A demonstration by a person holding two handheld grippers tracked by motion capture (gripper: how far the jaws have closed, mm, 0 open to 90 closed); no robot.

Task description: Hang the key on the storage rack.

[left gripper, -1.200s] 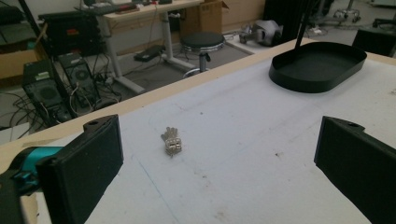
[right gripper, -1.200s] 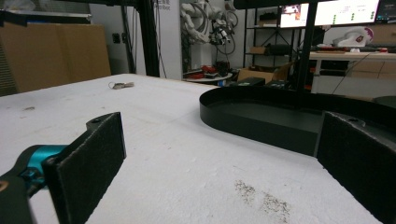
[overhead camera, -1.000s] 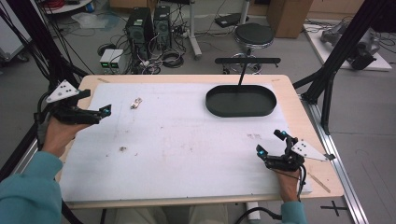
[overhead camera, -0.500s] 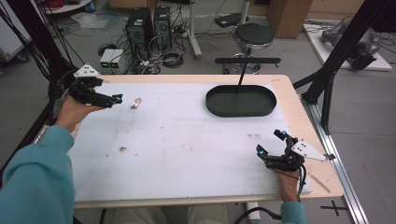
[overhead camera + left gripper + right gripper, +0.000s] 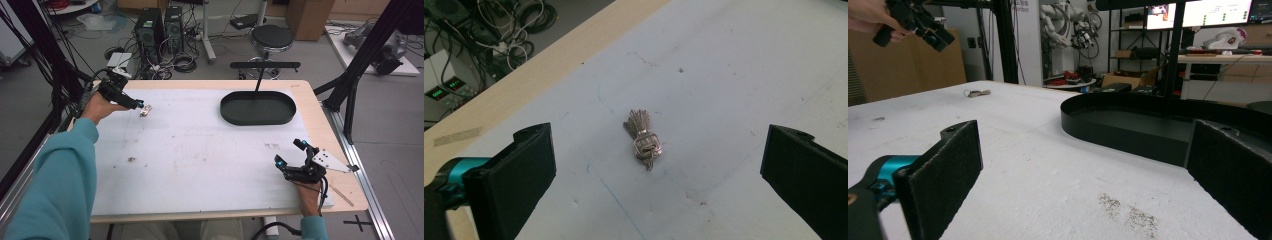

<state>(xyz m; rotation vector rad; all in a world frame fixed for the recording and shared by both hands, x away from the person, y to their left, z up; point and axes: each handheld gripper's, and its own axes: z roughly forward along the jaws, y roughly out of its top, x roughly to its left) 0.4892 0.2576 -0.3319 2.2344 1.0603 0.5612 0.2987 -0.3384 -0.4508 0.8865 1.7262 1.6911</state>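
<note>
- My left gripper [image 5: 141,105] has travelled up the far-left side of the counter [image 5: 200,150] over the last second and now hangs just beside the bunch of keys [image 5: 145,111].
- In the left gripper view the keys [image 5: 643,139] lie flat on the white mat, centred between my wide-open fingers [image 5: 519,170], with nothing gripped.
- I read this as the approach being done; lowering and closing on the keys looks like the next step.
- My right gripper [image 5: 292,160] has not moved: it rests at the near-right edge, fingers [image 5: 943,175] spread and empty.
- The black oval tray [image 5: 257,107] sits empty at the far right, well apart from the keys.
</note>
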